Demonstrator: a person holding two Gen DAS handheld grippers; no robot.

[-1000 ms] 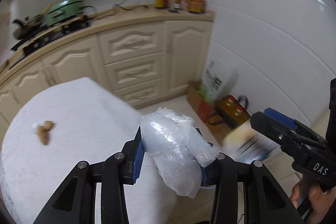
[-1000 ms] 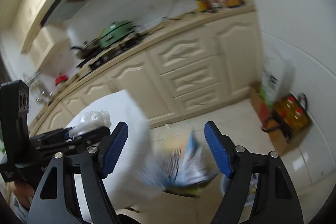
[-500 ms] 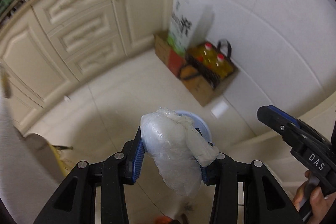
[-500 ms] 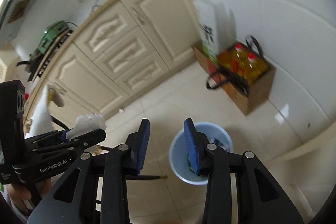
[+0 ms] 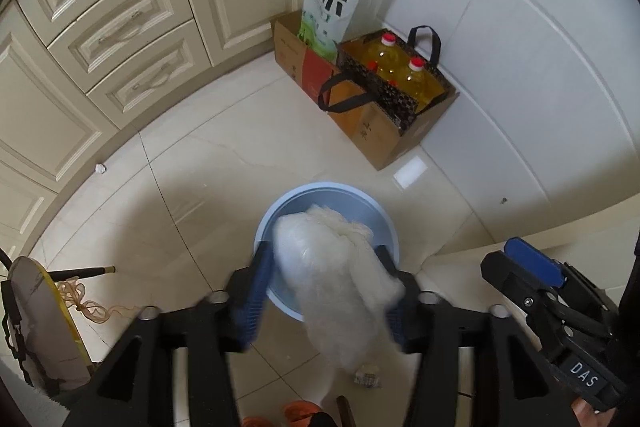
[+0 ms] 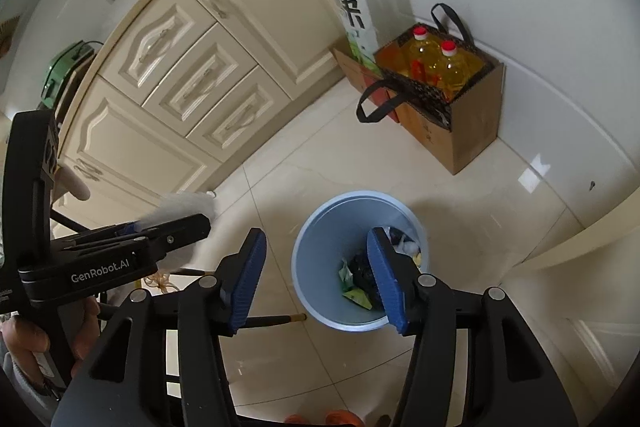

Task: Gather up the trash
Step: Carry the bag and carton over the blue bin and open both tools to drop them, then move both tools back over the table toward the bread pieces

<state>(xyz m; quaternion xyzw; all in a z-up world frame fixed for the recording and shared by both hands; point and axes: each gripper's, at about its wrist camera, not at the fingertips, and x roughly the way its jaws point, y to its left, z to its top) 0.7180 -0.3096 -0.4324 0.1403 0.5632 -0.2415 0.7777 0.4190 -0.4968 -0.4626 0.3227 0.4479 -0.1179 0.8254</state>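
My left gripper (image 5: 326,279) is shut on a crumpled clear plastic bag (image 5: 336,275) and holds it above the near rim of a blue trash bin (image 5: 320,193) on the floor. My right gripper (image 6: 316,271) is open and empty, hovering over the same bin (image 6: 320,239), which holds dark and green trash (image 6: 356,279). The left gripper with the bag (image 6: 184,207) shows at the left of the right wrist view. The right gripper (image 5: 532,267) shows at the right edge of the left wrist view.
Cream cabinets with drawers (image 5: 120,39) stand at the back left. A cardboard box with two oil bottles (image 5: 400,75) and a rice bag (image 5: 332,11) sits by the tiled wall. A chair with a tassel (image 5: 40,319) is at the left. A raised step (image 6: 580,239) lies at the right.
Both grippers swung from the white table down over the bin. The right gripper let a printed wrapper go, closed partly, and now stands open. The left still holds the bag, now blurred.
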